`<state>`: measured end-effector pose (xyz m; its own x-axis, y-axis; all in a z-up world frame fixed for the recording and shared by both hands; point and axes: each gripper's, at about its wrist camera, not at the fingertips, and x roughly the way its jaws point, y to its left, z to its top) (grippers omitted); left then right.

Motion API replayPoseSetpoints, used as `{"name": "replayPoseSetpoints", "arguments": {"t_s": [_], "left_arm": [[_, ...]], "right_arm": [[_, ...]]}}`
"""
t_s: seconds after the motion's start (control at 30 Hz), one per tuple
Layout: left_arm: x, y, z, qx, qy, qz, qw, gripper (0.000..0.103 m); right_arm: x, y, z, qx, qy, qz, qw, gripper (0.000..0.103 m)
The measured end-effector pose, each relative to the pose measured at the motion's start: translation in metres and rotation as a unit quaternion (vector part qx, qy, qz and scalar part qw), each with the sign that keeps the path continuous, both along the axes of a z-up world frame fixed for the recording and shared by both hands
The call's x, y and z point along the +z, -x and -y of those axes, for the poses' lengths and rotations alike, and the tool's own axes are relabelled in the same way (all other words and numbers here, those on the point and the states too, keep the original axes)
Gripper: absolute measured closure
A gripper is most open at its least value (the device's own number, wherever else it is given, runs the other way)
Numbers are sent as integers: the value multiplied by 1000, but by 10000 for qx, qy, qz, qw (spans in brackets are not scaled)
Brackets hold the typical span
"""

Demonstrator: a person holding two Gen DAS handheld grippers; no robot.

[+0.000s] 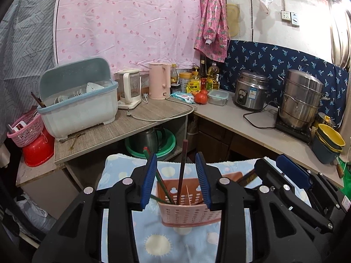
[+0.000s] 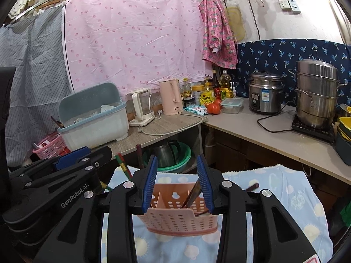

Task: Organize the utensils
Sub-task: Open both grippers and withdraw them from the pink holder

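Note:
A pink perforated utensil holder (image 1: 188,212) stands on a blue patterned towel (image 1: 175,243). It holds a dark red chopstick (image 1: 183,166) upright and green chopsticks (image 1: 161,182) leaning left. My left gripper (image 1: 176,162) is open, its fingers on either side of the holder's top, touching nothing. In the right wrist view the same holder (image 2: 177,219) shows dividers and dark chopsticks (image 2: 194,191) in its right compartment. My right gripper (image 2: 177,162) is open above it. Each gripper shows beside the other.
A lidded dish drainer (image 1: 79,107), two kettles (image 1: 158,81), bottles, tomatoes (image 1: 201,97), a rice cooker (image 1: 251,92) and a stacked steamer pot (image 1: 300,100) stand on the L-shaped counter (image 1: 153,114). A pink basket (image 1: 26,129) and a red basin sit at left. Bowls (image 1: 329,140) stand at right.

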<state>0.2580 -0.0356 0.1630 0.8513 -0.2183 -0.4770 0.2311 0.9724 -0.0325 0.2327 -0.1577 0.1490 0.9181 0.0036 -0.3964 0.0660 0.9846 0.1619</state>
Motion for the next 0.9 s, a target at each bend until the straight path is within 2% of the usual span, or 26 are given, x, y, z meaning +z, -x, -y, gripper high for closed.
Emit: {"name": "replayPoseSetpoints", "arguments": {"t_s": [0.4,0.7,0.9], "left_arm": [[-5,51,3,-47,-77,-79,9999,69],[-27,87,4,-114,-81,-344,9993,68],[-45,103,6,-125,-79,-537,9984,68]], "right_arm": [[-5,57,-2,-151,70,-196,9997,65],[-20,94,-4,-266,159,-536,9981,65],[-34,110,-2,-297,31,-814,9962,65]]}}
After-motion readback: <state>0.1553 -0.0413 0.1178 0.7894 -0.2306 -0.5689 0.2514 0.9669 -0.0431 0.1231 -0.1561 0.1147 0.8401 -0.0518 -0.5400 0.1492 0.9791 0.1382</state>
